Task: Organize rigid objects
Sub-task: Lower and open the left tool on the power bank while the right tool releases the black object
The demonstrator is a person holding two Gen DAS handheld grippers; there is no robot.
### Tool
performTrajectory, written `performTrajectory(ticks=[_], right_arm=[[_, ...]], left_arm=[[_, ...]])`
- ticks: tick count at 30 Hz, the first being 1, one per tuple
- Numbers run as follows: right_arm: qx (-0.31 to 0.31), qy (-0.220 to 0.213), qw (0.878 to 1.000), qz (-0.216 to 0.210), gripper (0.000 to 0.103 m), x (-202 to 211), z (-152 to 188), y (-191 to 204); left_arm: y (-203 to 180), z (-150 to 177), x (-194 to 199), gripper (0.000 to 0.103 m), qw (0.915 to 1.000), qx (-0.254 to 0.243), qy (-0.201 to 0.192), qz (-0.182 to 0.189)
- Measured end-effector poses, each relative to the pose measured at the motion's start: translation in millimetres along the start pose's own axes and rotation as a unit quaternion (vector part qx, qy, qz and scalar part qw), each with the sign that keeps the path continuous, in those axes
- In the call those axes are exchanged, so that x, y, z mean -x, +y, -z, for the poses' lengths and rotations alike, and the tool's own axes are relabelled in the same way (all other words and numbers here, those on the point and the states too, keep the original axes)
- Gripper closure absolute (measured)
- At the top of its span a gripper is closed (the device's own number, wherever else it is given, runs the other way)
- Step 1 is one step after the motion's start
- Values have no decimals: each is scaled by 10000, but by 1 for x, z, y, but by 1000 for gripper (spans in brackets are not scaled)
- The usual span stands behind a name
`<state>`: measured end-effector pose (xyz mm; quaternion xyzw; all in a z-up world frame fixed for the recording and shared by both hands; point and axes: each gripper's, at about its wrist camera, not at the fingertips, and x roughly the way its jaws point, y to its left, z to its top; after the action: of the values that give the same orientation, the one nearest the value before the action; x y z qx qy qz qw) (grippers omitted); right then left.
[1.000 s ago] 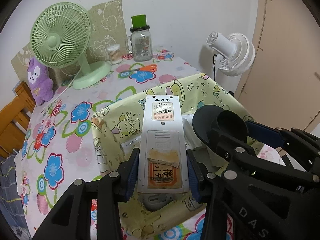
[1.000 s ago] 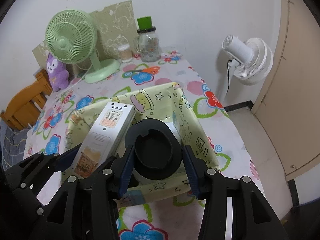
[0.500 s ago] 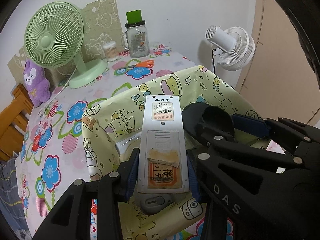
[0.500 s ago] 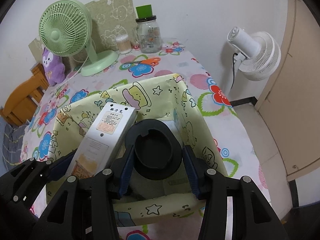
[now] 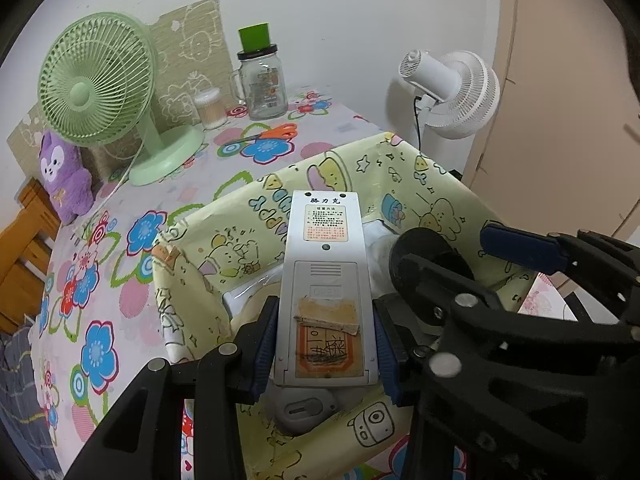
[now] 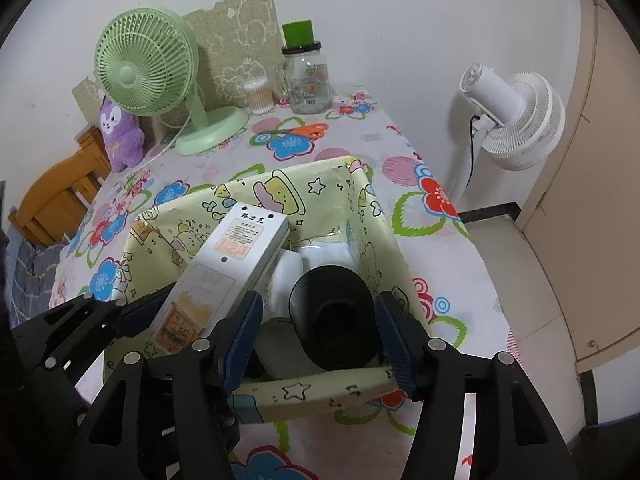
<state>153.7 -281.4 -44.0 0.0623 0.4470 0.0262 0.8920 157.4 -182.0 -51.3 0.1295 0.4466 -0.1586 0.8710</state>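
A white remote-like device (image 5: 326,280) with a taped, yellowed back is clamped between the blue pads of my left gripper (image 5: 326,348), which is shut on it. It hangs tilted over the yellow cartoon-print box (image 5: 192,280). In the right wrist view the device (image 6: 236,256) slants over the box's (image 6: 360,208) left half. A black cup-shaped object (image 6: 334,320) rests inside the box between the fingers of my right gripper (image 6: 320,340). Those jaws are opening, with a gap beside the left pad (image 6: 244,340). White items and a grey object (image 5: 304,412) also lie in the box.
On the flowered tablecloth (image 6: 400,168) behind the box stand a green desk fan (image 6: 148,64), a glass jar with a green lid (image 6: 308,80), a cotton swab pot (image 6: 258,98), orange scissors (image 6: 304,131) and a purple plush (image 6: 118,136). A white floor fan (image 6: 516,120) stands right of the table, a wooden chair (image 6: 56,200) left.
My right gripper's jaws have spread away from the black object, which now sits lower in the box. The left gripper still clamps the white device in the same spot.
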Motion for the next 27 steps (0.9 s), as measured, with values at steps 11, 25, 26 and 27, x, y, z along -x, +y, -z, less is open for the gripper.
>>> performTrajectory(ticks=[11, 25, 26, 27], right_arm=[[-83, -203, 9997, 60, 40, 15, 5, -5], [-128, -160, 9995, 229, 34, 10, 5, 4], [-134, -173, 9995, 237, 33, 11, 6, 6], [-135, -186, 9994, 242, 33, 12, 6, 7]], left_arm=[[-4, -11, -11, 58, 9985, -342, 141, 408], [8, -4, -3, 26, 9993, -372, 44, -46], [9, -2, 0, 25, 9993, -374, 11, -71], [10, -1, 3, 23, 9993, -362, -18, -96]])
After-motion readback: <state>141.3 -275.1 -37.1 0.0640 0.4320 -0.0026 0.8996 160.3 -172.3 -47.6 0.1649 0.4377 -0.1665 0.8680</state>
